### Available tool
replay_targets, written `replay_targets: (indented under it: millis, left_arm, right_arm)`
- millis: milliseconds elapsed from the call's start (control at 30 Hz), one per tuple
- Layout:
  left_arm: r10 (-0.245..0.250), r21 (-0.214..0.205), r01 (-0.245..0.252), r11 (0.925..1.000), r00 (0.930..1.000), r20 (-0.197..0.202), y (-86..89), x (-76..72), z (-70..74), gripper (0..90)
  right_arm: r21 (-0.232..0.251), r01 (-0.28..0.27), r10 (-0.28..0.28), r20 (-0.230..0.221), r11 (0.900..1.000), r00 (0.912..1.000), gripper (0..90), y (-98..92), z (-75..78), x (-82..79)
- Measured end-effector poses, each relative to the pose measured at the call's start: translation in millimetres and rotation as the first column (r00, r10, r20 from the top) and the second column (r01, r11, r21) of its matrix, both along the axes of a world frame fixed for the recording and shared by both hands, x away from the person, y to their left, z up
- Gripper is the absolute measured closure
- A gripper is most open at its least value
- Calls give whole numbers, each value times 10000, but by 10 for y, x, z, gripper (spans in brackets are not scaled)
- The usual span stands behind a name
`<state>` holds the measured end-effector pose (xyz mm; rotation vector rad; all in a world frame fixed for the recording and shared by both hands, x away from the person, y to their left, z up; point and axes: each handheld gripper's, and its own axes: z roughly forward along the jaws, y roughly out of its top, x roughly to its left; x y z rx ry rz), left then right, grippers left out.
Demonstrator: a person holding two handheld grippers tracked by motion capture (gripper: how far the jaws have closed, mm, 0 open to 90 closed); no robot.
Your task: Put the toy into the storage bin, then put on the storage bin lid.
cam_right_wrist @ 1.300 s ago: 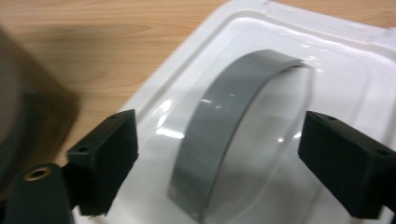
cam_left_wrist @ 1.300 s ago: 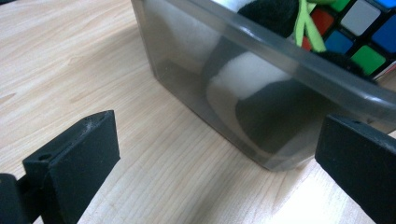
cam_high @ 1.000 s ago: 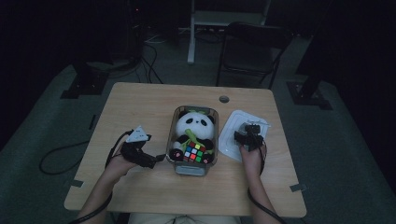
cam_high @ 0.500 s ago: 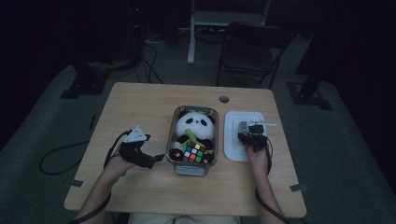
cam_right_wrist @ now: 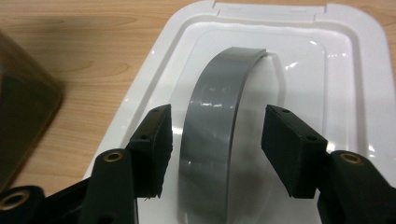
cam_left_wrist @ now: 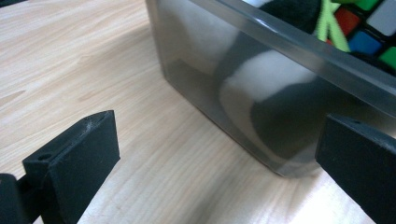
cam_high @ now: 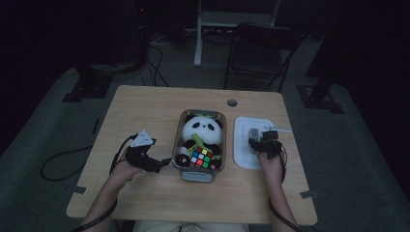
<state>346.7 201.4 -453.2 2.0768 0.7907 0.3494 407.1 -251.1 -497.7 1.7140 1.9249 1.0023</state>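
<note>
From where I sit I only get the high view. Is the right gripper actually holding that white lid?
Observer: No. In the right gripper view, the right gripper straddles the grey handle arching over the white lid. Its jaws have just been opening, and there is a gap on each side of the handle.
Operator: And the left one, has it grabbed the box?
Observer: No. The left gripper is open, with its jaws wide apart at a lower corner of the smoky clear box, not clamped on it.
Operator: Can you see anything through that wall?
Observer: Yes, the panda. Its black and white plush sits right against the inside.
</note>
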Motion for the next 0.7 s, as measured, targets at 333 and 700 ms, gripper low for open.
replay_targets:
  millis: [333, 700]
  left_arm:
    - [581, 106, -583, 9982, 9981, 208, -60, 135, -124, 4]
    - [393, 192, -401, 9990, 9984, 403, -176, 152, -133, 4]
  right_arm:
    - [-373, 167, -175, -204, 9992, 9996, 474, 81, -68, 65]
    - [-565, 19, -32, -234, 9984, 9997, 674, 85, -43, 28]
